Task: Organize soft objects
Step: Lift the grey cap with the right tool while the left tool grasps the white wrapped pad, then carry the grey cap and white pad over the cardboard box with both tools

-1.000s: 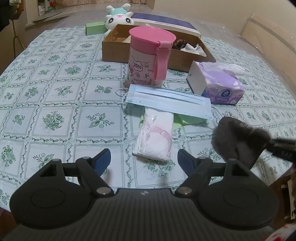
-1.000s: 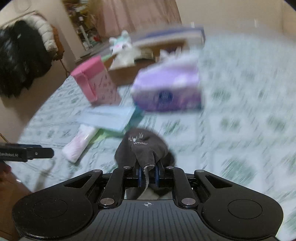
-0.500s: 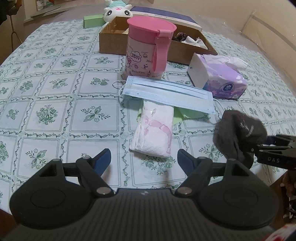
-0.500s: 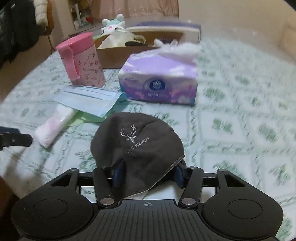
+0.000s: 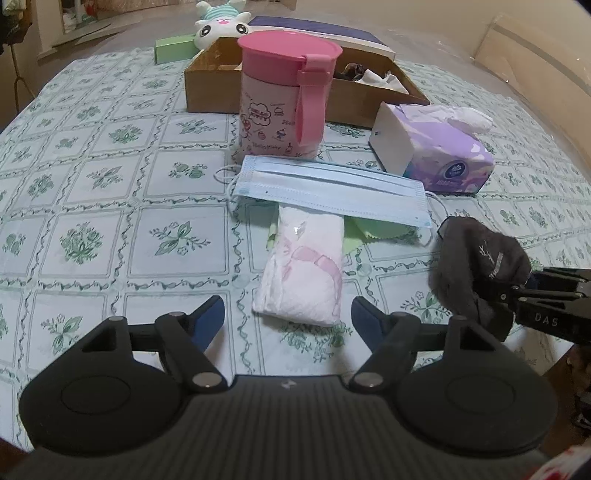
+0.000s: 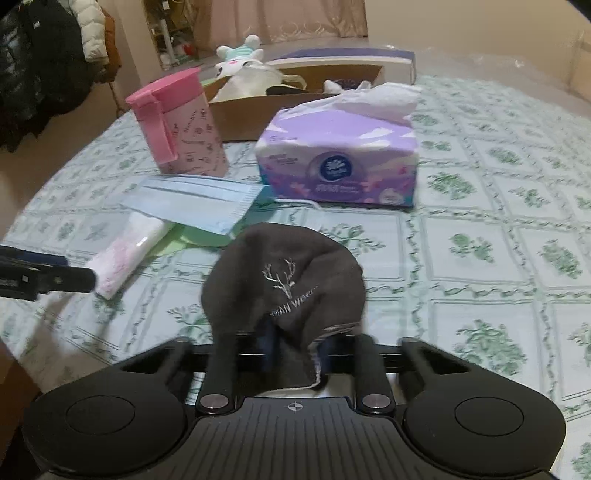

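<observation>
My right gripper [image 6: 293,345] has its jaws part-way closed around a dark grey sock [image 6: 286,280] with a silver deer logo, draped over the fingers; it also shows in the left wrist view [image 5: 480,266]. My left gripper [image 5: 288,317] is open and empty, just in front of a white-and-pink folded pack [image 5: 304,273]. A blue face mask [image 5: 328,192] lies across that pack and a green cloth [image 5: 376,230]. A purple tissue pack [image 6: 340,166] sits beyond the sock.
A pink lidded cup [image 5: 286,92] stands behind the mask. A brown cardboard box [image 5: 207,81] holding soft items is at the back, with a plush toy [image 5: 221,27] and a small green box [image 5: 171,48] behind it. The table edge is close on the right.
The right gripper's jaws opened from tightly shut to wide, then narrowed again, with the sock staying draped on them. The left gripper has edged forward toward the pink pack.
</observation>
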Tool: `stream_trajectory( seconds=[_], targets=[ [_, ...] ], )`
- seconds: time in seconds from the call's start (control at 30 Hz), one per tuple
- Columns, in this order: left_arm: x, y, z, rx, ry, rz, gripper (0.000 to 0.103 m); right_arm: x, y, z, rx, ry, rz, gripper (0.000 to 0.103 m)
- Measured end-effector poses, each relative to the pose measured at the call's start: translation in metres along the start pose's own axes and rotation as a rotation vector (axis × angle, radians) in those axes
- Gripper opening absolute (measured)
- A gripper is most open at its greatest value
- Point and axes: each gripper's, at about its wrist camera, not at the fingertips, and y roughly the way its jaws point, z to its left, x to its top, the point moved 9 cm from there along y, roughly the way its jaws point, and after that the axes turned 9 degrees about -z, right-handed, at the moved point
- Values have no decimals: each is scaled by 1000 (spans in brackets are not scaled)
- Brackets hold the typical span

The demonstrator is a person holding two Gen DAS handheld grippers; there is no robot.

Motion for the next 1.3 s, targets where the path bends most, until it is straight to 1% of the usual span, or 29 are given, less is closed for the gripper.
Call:
stream_trajectory(
  seconds=[0.33, 0.43, 0.53, 0.67, 0.77, 0.83, 0.93, 0.97, 1.07, 1.13, 1.17, 1.23, 1.3],
  targets=[
    [5, 13, -7, -4, 41, -2, 74, -1, 1, -3, 16, 41, -10, 16],
    [7, 14, -9, -9, 63, -25, 74, -2, 1, -4, 22, 43, -11, 16],
    [8, 16, -13, -14, 111, -56, 74, -2, 1, -5, 26, 48, -12, 16],
    [2, 28, -15, -9, 159, -34, 74, -2, 1, -5, 27, 47, -12, 16],
    [0, 37, -13, -2, 159, -23, 74, -2, 2, -5, 28, 49, -11, 16],
    [1, 41, -11, -2, 157, -24, 71, -2, 2, -5, 30, 46, -10, 16],
    [3, 45, -11, -13, 160, -25, 59, -2, 3, -4, 30, 42, -10, 16],
    [3, 45, -11, -19, 160, -28, 52, -2, 3, -4, 30, 42, -10, 16],
    [5, 39, -11, -30, 166, -43, 45, -2, 3, -4, 31, 44, -8, 16],
    [4, 33, -11, -37, 175, -51, 44, -1, 3, -4, 27, 38, -7, 16],
    [3, 29, -11, -38, 182, -53, 44, 0, 2, -3, 25, 37, -7, 18],
    [0, 20, -10, -41, 197, -57, 44, 2, 0, -2, 10, 17, -9, 30],
    [-5, 11, -6, -35, 206, -55, 44, 6, -3, -4, -14, 1, -22, 62]
  ],
)
